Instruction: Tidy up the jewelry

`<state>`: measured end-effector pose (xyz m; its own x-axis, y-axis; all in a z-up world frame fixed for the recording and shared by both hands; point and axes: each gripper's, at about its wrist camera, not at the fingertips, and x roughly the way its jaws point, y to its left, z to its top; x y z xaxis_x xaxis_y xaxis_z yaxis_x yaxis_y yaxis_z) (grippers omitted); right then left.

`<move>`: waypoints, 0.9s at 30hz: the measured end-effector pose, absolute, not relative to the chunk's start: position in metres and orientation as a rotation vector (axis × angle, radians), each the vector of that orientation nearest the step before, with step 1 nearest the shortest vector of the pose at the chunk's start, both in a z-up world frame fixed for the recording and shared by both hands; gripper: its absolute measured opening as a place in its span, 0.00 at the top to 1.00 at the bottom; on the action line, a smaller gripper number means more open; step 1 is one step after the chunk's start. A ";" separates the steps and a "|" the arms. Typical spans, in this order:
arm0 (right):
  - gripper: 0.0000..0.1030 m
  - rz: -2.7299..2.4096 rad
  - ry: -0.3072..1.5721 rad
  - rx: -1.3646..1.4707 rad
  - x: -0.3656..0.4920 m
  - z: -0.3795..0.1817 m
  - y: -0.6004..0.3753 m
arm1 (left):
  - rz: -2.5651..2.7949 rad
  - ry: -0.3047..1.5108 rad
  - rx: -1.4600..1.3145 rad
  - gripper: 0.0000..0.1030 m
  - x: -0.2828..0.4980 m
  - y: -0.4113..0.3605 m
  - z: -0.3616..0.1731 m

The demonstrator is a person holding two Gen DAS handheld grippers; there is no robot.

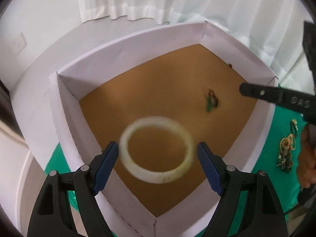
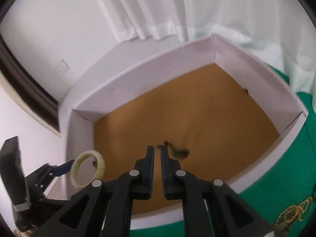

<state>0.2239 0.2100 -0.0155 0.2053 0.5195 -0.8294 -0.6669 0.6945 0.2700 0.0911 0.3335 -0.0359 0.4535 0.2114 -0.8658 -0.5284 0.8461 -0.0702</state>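
- The left tool hangs over the near corner of a white cardboard box with a brown floor, its blue-padded fingers spread wide.
- A pale, cream-green bangle shows between those fingers, blurred; neither pad touches it in the left wrist view, with a gap on each side. Whether it is in the air or lying on the box floor cannot be told.
- In the right wrist view the same bangle sits at the left tool's blue fingertip, above the box's left wall.
- The right tool points down into the box, its two fingers close to each other with only a narrow slit between them and nothing in the slit.
- Just beyond the right tool's tips, a small tangled piece of green and gold jewelry lies on the brown floor, well apart from the bangle.
- The box stands on a green cloth covering the desk.
- A heap of gold chains and other jewelry lies on the cloth outside the box's right wall.
- White curtains hang behind the box.
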 end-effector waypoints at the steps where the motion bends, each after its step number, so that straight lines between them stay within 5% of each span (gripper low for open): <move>1: 0.79 0.816 1.093 -0.168 0.226 -0.022 0.209 | 0.473 0.995 -0.348 0.13 0.090 0.334 -0.034; 2: 0.63 0.813 1.097 -0.169 0.229 -0.024 0.210 | 0.479 0.983 -0.340 0.09 0.089 0.334 -0.031; 3: 0.61 0.812 1.102 -0.172 0.231 -0.028 0.208 | 0.483 0.965 -0.327 0.07 0.088 0.334 -0.028; 27: 0.60 0.737 0.974 -0.370 0.169 -0.050 0.180 | 0.547 0.981 -0.077 0.06 0.068 0.289 -0.030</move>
<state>0.1687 0.1803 -0.0502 0.3500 0.3952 -0.8493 -0.7095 0.7039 0.0352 0.0685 0.2890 -0.0304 0.4334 0.4046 -0.8053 -0.4721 0.8631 0.1795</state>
